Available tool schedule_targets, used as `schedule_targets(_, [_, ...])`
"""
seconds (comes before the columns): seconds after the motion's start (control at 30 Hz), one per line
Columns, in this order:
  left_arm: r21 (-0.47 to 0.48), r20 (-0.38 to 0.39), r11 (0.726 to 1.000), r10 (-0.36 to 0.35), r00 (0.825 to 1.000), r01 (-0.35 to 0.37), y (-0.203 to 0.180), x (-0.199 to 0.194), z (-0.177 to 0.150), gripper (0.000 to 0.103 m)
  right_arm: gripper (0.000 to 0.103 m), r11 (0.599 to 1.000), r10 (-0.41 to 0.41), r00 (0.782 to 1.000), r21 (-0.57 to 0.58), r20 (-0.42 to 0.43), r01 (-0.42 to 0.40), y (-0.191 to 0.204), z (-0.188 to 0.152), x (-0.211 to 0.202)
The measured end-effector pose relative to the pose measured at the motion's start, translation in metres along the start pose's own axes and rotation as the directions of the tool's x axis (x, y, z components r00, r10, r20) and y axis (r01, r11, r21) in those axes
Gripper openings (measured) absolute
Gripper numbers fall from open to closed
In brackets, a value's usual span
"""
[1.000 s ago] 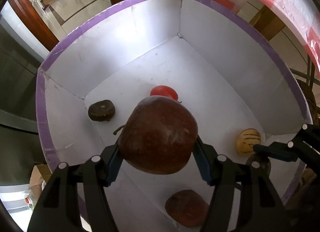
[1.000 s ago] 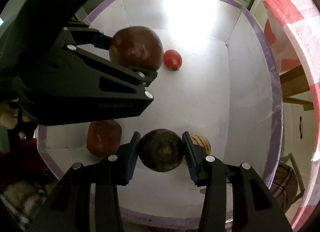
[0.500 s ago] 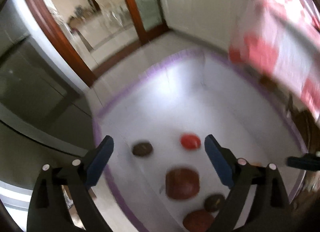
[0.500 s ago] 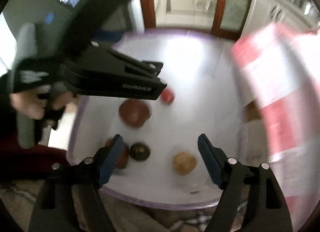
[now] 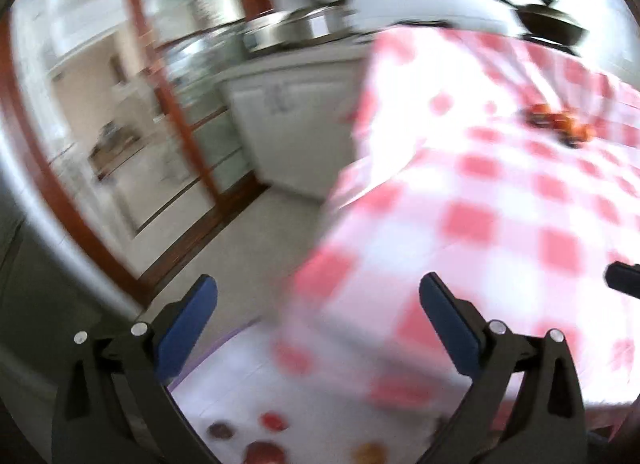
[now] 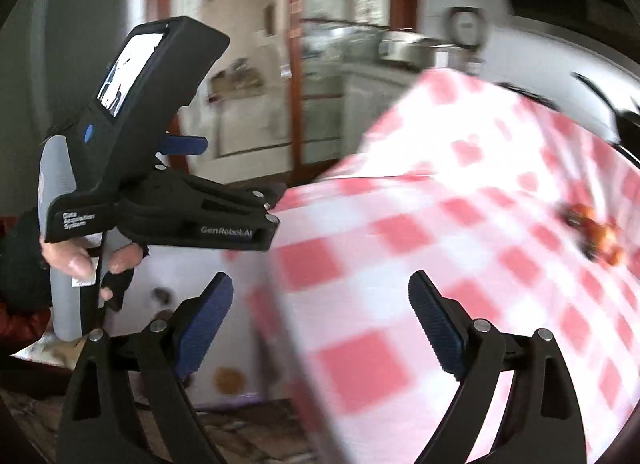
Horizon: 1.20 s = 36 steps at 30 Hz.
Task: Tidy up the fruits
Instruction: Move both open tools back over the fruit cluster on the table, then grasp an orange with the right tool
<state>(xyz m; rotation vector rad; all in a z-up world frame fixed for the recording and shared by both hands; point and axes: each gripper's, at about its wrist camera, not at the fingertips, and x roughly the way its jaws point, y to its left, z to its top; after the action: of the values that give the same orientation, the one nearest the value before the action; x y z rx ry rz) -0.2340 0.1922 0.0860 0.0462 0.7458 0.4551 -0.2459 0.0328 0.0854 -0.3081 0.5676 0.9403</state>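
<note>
Kitchen cabinets, a wood-framed glass door and blurred pots frame both views. The left gripper (image 5: 318,302) has blue pads spread wide with nothing between them; its jaws have just been opening. The right gripper (image 6: 320,306) likewise stands apart and empty, its jaws also just having opened.

Below the fingers lies the white box (image 5: 240,392) with a purple rim; several fruits (image 5: 264,450) sit on its floor near the lower edge of the left view, and a yellowish one (image 6: 229,379) shows in the right view. Beyond, a red-and-white checked tablecloth (image 5: 500,200) covers a table, and a small cluster of reddish fruits (image 5: 558,126) rests toward its far edge.

Judging by this, a drop into the box is done and both hands are free; the next move likely calls for reaching across the cloth to the remaining cluster and closing gently on one piece each.

The left device, held by a gloved hand (image 6: 86,264), reads "Data Acquisition System" and "GenRobot.AI".
</note>
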Motion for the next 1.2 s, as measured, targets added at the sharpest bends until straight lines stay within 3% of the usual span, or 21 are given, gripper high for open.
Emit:
schedule_targets(0.13, [0.054,0.014,0.987,-0.155,0.988,0.154,-0.082,0.027,0.037,0.101,0.087,0.988,-0.107,0.994,0.113,0.016,0.105,-0.065,-0.006,-0.019])
schedule_targets(0.27, [0.066,-0.018,0.963,-0.259,0.966,0.260,-0.150,0.070,0.068,0.101,0.087,0.938,-0.241,0.970,0.245,-0.043,0.244,-0.149,-0.023,-0.023])
schedule_targets(0.43, [0.047,-0.029,0.932,-0.358,0.933,0.359,-0.232,0.109,0.106,0.101,0.087,0.809,-0.351,0.930,0.465,-0.110,0.360,-0.248,-0.048,-0.030])
schedule_targets(0.47, [0.031,-0.028,0.925,-0.379,0.925,0.379,-0.245,0.116,0.114,0.101,0.087,0.767,-0.382,0.915,0.508,-0.129,0.392,-0.270,-0.051,-0.032])
schedule_targets(0.53, [0.011,-0.026,0.913,-0.406,0.913,0.407,-0.262,0.125,0.123,0.101,0.087,0.695,-0.433,0.886,0.562,-0.169,0.447,-0.308,-0.059,-0.031])
schedule_targets(0.7, [-0.034,-0.034,0.884,-0.467,0.884,0.466,-0.288,0.146,0.135,0.101,0.087,0.595,-0.475,0.848,0.623,-0.238,0.508,-0.372,-0.070,-0.015])
schedule_targets(0.83, [-0.116,-0.047,0.846,-0.529,0.847,0.521,-0.285,0.160,0.139,0.101,0.087,0.592,-0.488,0.830,0.596,-0.270,0.542,-0.408,-0.066,0.007])
schedule_targets(0.97, [-0.164,-0.053,0.796,-0.597,0.801,0.582,-0.277,0.168,0.136,0.101,0.087,0.616,-0.458,0.836,0.570,-0.302,0.543,-0.433,-0.054,0.035])
schedule_targets(1.2, [-0.177,-0.064,0.786,-0.610,0.790,0.593,-0.278,0.171,0.135,0.101,0.081,0.691,-0.451,0.817,0.439,-0.359,0.574,-0.461,-0.018,0.087])
